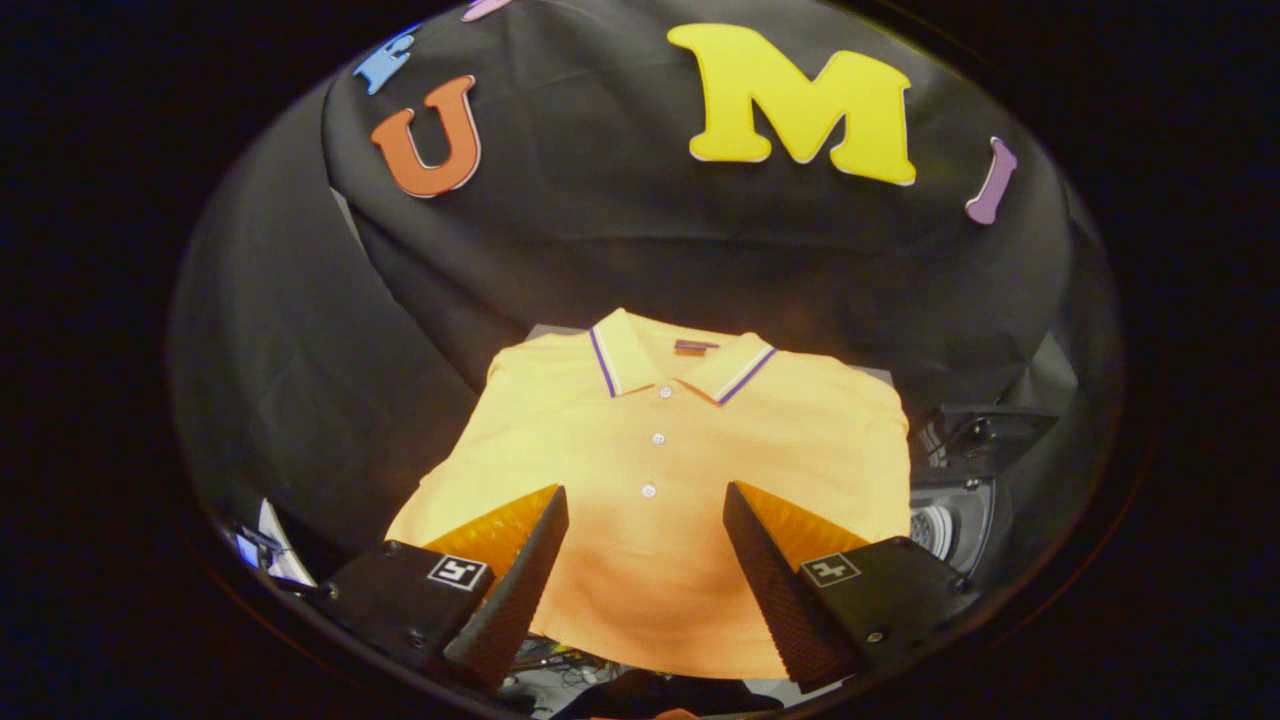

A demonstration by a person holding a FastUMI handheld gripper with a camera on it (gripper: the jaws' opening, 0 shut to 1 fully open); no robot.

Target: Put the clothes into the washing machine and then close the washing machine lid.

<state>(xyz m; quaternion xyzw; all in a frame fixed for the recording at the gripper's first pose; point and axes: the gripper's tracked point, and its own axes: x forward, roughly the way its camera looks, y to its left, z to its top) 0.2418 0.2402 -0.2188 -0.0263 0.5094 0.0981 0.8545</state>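
Orange knit fabric is lying spread flat just ahead of the gripper (645, 515): a polo shirt (655, 480) with a purple-trimmed collar, buttons running down the placket, its front facing up and its collar pointing away toward the booth wall. The jaws are standing wide apart and holding nothing, one to each side of the shirt's lower front, with the hem showing between them; whether they are touching the cloth I cannot tell. Judging by this, the pick-up is not yet done, and the wide opening is probably there so the fingers can come down astride a fold of cloth and pinch it. A shirt laid out flat gives little to bite on, so the grasp will likely need to gather some slack first, and the sleeves may trail when it is lifted.

Just beside the shirt's right edge, a dark machine with a round opening (945, 525) is sitting with a lid (985, 435) raised above it; this is most likely the washing machine, standing open to receive the garment.

Pale worktop (545, 332) is peeking out near the shirt's shoulder. Black cloth (600, 240) is draping the booth behind and to the sides, hanging in loose folds. Some cables and small clutter are sitting below the jaws, too blurred to name.
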